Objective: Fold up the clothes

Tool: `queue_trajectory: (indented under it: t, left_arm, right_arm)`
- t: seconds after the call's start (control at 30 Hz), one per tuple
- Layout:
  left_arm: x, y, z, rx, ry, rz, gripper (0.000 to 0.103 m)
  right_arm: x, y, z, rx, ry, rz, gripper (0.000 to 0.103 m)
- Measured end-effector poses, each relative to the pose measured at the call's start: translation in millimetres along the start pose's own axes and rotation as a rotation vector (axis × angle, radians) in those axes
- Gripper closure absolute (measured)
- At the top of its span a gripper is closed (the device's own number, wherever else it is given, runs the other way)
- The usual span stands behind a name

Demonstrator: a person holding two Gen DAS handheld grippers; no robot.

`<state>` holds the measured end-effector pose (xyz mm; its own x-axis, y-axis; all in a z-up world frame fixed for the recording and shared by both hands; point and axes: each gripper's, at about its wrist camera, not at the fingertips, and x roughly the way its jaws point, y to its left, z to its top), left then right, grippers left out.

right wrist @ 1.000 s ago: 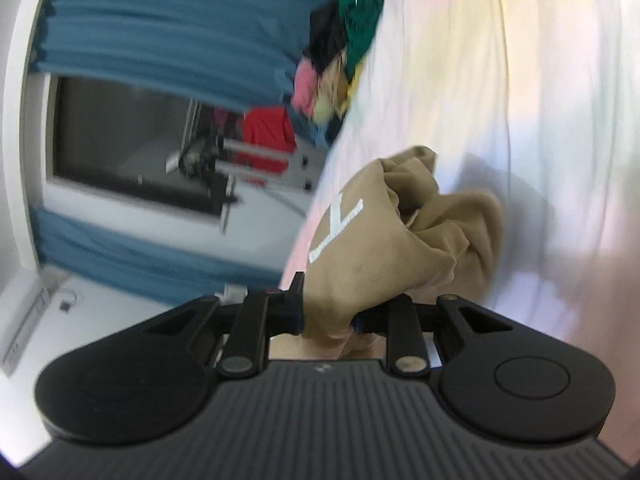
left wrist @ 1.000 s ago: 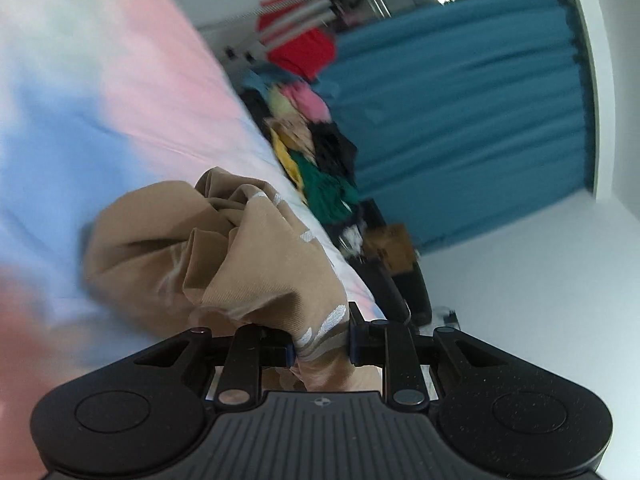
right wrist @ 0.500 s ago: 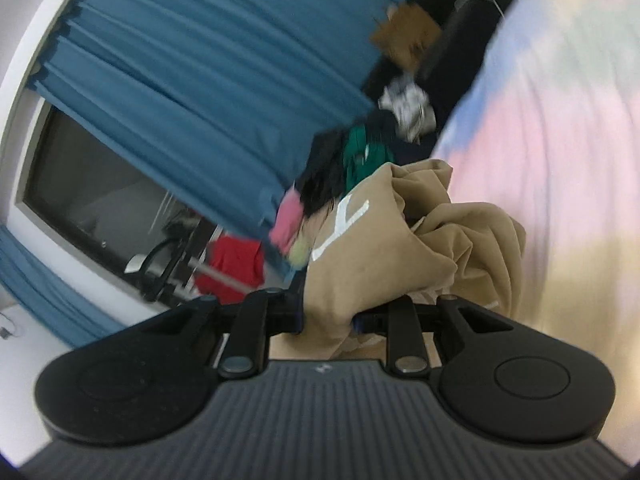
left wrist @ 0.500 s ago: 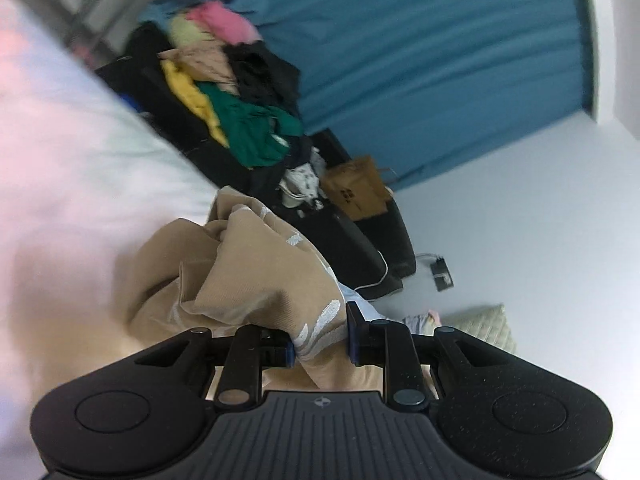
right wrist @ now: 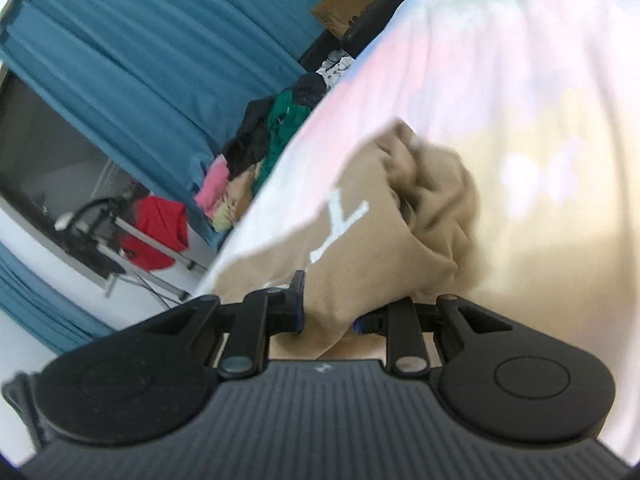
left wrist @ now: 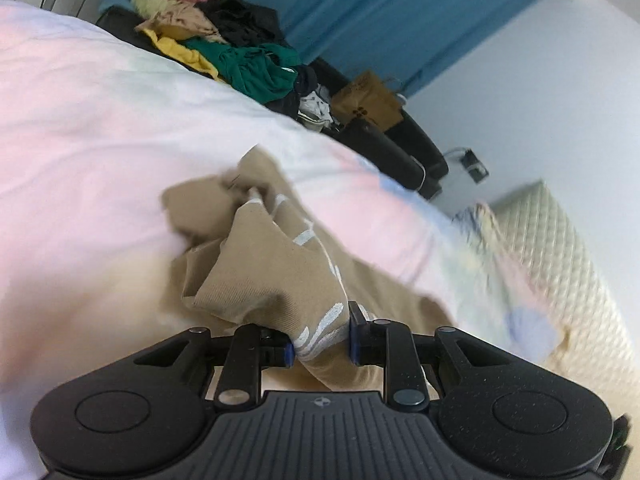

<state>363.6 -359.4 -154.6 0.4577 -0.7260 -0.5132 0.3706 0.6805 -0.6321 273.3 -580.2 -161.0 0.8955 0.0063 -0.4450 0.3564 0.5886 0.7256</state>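
Observation:
A tan garment with white print (left wrist: 268, 268) hangs bunched over the pastel tie-dye bedspread (left wrist: 80, 128). My left gripper (left wrist: 320, 350) is shut on a printed edge of it. My right gripper (right wrist: 328, 316) is shut on another edge of the same tan garment (right wrist: 380, 240), which shows a white letter Y. Cloth trails from each gripper onto the bedspread (right wrist: 520, 100). The part between the two grips is crumpled.
A pile of mixed clothes (left wrist: 232, 48) lies on a dark sofa beyond the bed, also seen in the right wrist view (right wrist: 272, 140). A brown paper bag (left wrist: 368, 98), blue curtains (left wrist: 380, 8), a quilted cushion (left wrist: 552, 248) and a red garment on a rack (right wrist: 156, 232) stand around.
Both grippers have swung with the tan garment, first up toward the room, then back down over the bedspread. The garment now drapes lower and more spread on the bed. Both grips are unchanged.

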Motion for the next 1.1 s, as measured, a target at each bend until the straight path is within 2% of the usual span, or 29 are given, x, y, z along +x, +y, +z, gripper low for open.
queue_trajectory:
  t: [0.03,0.1,0.17,0.23,0.3,0.43,0.6,0.73,0.77,0.83,0.87,0.9,0.93,1.0,1.1]
  left_arm:
    - [0,3,-7,0.019,0.001,0.013,0.074]
    - [5,9,-18,0.082,0.006,0.064,0.064]
    - [4,11,-28,0.12,0.011,0.098,0.062]
    - [0,6,-31,0.146,0.005,0.122,0.06]
    - [-6,-2,-32,0.175,0.004,0.152,0.05]
    - [-34,-33,-28,0.238,0.019,0.228,0.038]
    - [-98,-94,-31,0.388,-0.065,0.263,0.022]
    - [-154,-147,-38,0.505,-0.147,0.246,0.018]
    - [-168,-158,-41,0.528,-0.172,0.244,0.018]
    - [-199,-180,-49,0.562,-0.231,0.249,0.018]
    - [-215,-190,-53,0.573,-0.257,0.251,0.016]
    - [-229,-198,-58,0.579,-0.28,0.249,0.015]
    - [-244,-206,-62,0.582,-0.301,0.246,0.013]
    - [-270,-220,-74,0.61,-0.344,0.25,0.0]
    - [-306,-238,-94,0.652,-0.392,0.247,0.0]
  right_arm:
    - [-2,-3,-9,-0.011,0.008,-0.011,0.078]
    - [-5,-8,-23,-0.026,0.034,-0.035,0.077]
    - [-4,-15,-31,-0.019,0.056,-0.064,0.076]
    - [-10,-16,-31,0.024,0.076,-0.071,0.075]
    - [-19,-10,-26,0.039,0.106,-0.106,0.072]
    - [-44,7,-17,0.025,0.155,-0.199,0.072]
    - [-100,41,-6,-0.043,0.094,-0.204,0.072]
    - [-154,78,3,-0.132,0.025,-0.159,0.07]
    - [-169,88,4,-0.165,0.002,-0.148,0.065]
    - [-199,105,3,-0.216,-0.052,-0.12,0.037]
    - [-214,113,3,-0.239,-0.08,-0.105,0.029]
    - [-229,121,2,-0.262,-0.108,-0.09,0.017]
    - [-246,129,1,-0.288,-0.14,-0.08,0.017]
    - [-273,140,-3,-0.34,-0.179,-0.063,0.017]
    - [-310,153,-11,-0.411,-0.22,-0.034,0.017]
